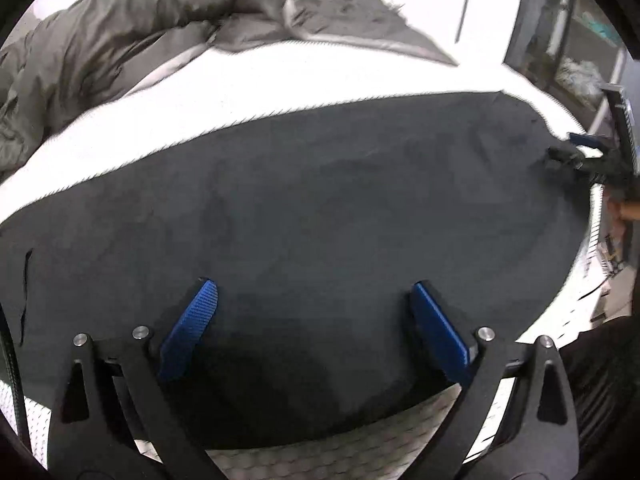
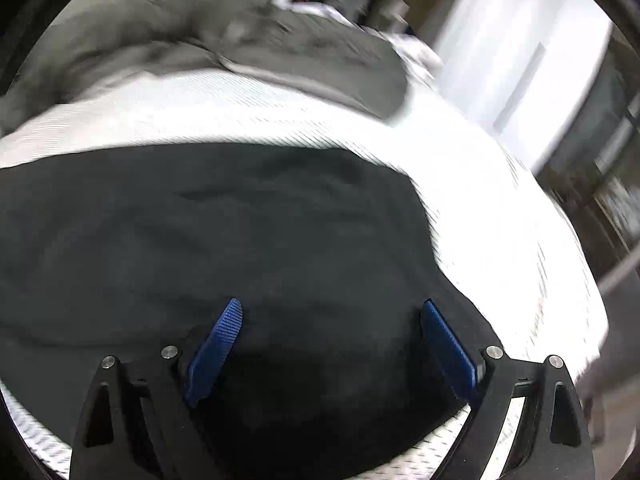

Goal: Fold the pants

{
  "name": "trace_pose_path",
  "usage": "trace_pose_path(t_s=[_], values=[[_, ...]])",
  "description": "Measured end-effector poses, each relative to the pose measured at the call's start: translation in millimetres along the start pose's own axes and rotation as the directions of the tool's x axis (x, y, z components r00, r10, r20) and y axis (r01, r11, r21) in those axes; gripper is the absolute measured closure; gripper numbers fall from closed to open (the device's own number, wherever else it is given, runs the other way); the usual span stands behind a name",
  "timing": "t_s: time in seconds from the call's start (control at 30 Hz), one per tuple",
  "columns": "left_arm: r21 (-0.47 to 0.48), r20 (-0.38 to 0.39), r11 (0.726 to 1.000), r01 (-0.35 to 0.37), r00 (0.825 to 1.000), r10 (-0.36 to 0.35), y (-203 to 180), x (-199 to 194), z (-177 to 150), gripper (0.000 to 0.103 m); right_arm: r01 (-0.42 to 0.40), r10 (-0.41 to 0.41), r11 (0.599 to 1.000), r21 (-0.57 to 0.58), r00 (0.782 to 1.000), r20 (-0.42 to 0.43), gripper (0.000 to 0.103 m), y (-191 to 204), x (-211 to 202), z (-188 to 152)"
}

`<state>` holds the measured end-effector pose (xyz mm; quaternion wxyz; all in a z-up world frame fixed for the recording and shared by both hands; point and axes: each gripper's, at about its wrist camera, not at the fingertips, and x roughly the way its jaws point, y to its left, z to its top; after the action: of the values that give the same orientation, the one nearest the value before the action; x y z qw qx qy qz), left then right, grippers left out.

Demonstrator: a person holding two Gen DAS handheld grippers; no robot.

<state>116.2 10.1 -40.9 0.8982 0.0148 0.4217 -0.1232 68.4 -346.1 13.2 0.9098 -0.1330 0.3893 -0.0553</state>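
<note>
Dark pants (image 1: 320,200) lie spread flat across a white mattress (image 1: 200,108), filling most of the left wrist view. My left gripper (image 1: 316,284) hovers over their near part, open, with only cloth beneath the blue pads (image 1: 192,320). My right gripper (image 1: 576,152) shows small at the pants' far right edge, held by a hand (image 1: 628,210). In the blurred right wrist view the pants (image 2: 200,232) end on the right against the white mattress (image 2: 500,220), and the right gripper (image 2: 332,304) stands open above them, holding nothing.
A crumpled grey duvet (image 1: 120,40) (image 2: 240,40) lies along the back of the bed. White doors (image 1: 460,0) and a cluttered shelf (image 1: 580,60) stand beyond the mattress on the right. The mattress drops off at the near and right edges.
</note>
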Motion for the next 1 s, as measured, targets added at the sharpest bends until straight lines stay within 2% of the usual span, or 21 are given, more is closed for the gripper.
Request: trace_pose_path(t_s=[0.07, 0.13, 0.2, 0.23, 0.27, 0.33, 0.4, 0.47, 0.57, 0.63, 0.67, 0.7, 0.73, 0.8, 0.83, 0.9, 0.97, 1.0], values=[[0.038, -0.010, 0.999, -0.007, 1.000, 0.007, -7, 7, 9, 0.006, -0.092, 0.093, 0.995, -0.049, 0.995, 0.023, 0.010, 26, -9, 4], [0.061, -0.023, 0.995, -0.076, 0.997, 0.078, -3, 14, 13, 0.006, -0.173, 0.173, 0.977, -0.126, 0.985, -0.008, 0.010, 59, -10, 3], [0.012, -0.037, 0.993, -0.118, 0.992, 0.118, 22, 14, 11, 0.006, -0.168, 0.159, 0.958, -0.231, 0.986, -0.056, 0.010, 91, -4, -4], [-0.020, -0.047, 0.991, -0.134, 0.990, 0.133, 37, 12, 7, 0.006, -0.136, 0.122, 0.952, -0.275, 0.990, -0.066, 0.009, 101, -1, -9], [-0.045, -0.054, 0.988, -0.150, 0.988, 0.148, 53, 9, 2, 0.006, -0.138, 0.123, 0.952, -0.272, 0.990, -0.073, 0.008, 99, -1, -11], [-0.074, -0.050, 0.983, -0.165, 0.986, 0.162, 79, -2, -11, 0.006, -0.177, 0.159, 0.964, -0.196, 0.982, -0.103, 0.004, 83, 2, -10], [-0.095, -0.043, 0.976, -0.195, 0.981, 0.191, 110, -22, -28, 0.006, -0.176, 0.158, 0.973, -0.149, 0.979, -0.125, 0.003, 69, 15, -7], [-0.114, -0.046, 0.957, -0.268, 0.963, 0.264, 141, -39, -41, 0.006, -0.185, 0.168, 0.976, -0.120, 0.976, -0.136, 0.002, 64, 20, -3], [-0.186, -0.048, 0.923, -0.337, 0.941, 0.334, 188, -61, -61, 0.003, -0.154, 0.134, 0.975, -0.163, 0.983, -0.127, 0.002, 80, 23, 2], [-0.232, -0.023, 0.924, -0.303, 0.952, 0.306, 212, -71, -73, 0.002, -0.153, 0.133, 0.974, -0.168, 0.983, -0.125, 0.002, 73, 32, 10], [-0.267, -0.012, 0.915, -0.302, 0.951, 0.310, 224, -77, -76, 0.005, -0.160, 0.140, 0.974, -0.161, 0.982, -0.129, 0.002, 73, 31, 9], [-0.289, -0.008, 0.906, -0.309, 0.947, 0.321, 230, -80, -76, 0.010, -0.165, 0.145, 0.974, -0.157, 0.981, -0.129, 0.002, 73, 30, 8], [-0.307, -0.008, 0.900, -0.311, 0.946, 0.324, 234, -81, -75, 0.020, -0.167, 0.147, 0.973, -0.157, 0.981, -0.129, 0.002, 72, 33, 10], [-0.318, -0.005, 0.904, -0.287, 0.954, 0.301, 241, -82, -70, 0.029, -0.165, 0.147, 0.974, -0.156, 0.982, -0.117, 0.002, 74, 29, 11], [-0.309, 0.006, 0.908, -0.283, 0.954, 0.299, 244, -80, -66, 0.037, -0.166, 0.151, 0.974, -0.154, 0.983, -0.103, 0.002, 76, 25, 12], [-0.298, -0.012, 0.901, -0.316, 0.945, 0.327, 255, -72, -62, 0.053, -0.197, 0.189, 0.968, -0.154, 0.980, -0.067, 0.003, 76, 17, 18], [-0.340, -0.041, 0.884, -0.322, 0.944, 0.328, 277, -67, -61, 0.080, -0.265, 0.263, 0.951, -0.159, 0.964, -0.039, 0.003, 80, 10, 22], [-0.364, -0.041, 0.875, -0.318, 0.944, 0.326, 287, -69, -63, 0.086, -0.294, 0.290, 0.942, -0.165, 0.956, -0.044, 0.002, 84, 10, 22]])
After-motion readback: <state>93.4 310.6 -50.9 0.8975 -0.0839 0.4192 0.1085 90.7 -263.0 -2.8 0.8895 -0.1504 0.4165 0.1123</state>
